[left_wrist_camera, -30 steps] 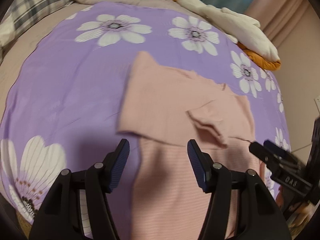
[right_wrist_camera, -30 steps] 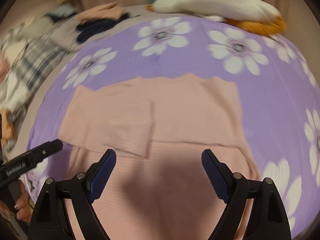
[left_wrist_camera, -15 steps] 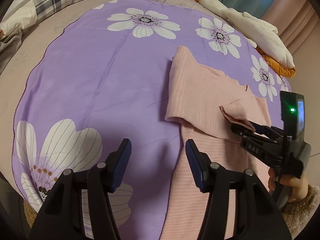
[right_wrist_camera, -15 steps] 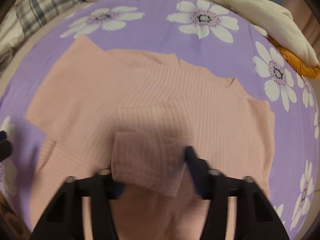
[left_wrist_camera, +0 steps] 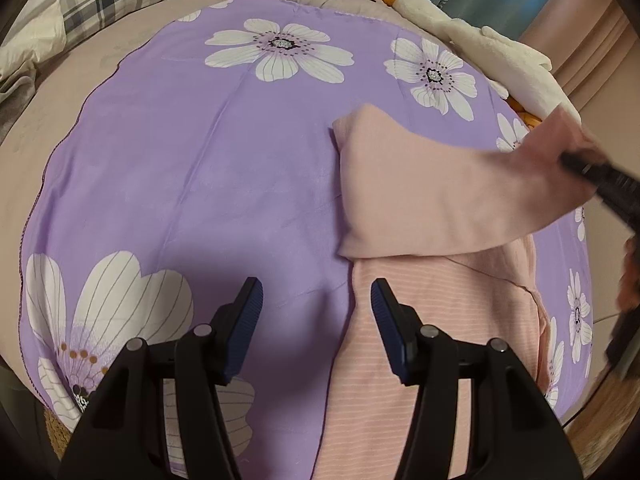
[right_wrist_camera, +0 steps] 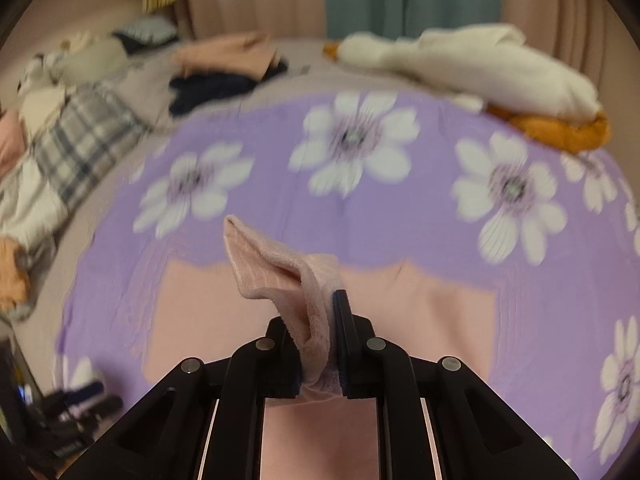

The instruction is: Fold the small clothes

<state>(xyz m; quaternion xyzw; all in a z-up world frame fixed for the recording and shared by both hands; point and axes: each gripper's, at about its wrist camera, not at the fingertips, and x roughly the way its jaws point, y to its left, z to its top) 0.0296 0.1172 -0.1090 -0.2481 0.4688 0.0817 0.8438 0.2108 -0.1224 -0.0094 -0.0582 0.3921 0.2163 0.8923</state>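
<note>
Right tool (right_wrist_camera: 320, 344) clamps the pink top's (left_wrist_camera: 432, 344) sleeve (right_wrist_camera: 280, 276).
Left tool (left_wrist_camera: 316, 324) hovers with fingers apart; the background is blurred.

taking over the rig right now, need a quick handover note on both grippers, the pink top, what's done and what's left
Left gripper: open, empty, above the pink top's left edge on the purple flowered sheet.
Right gripper: shut on the sleeve cuff, lifted off the body.
Done: the left sleeve is folded in across the chest.
Left: lay the held sleeve in place, release, then fold the body.
</note>
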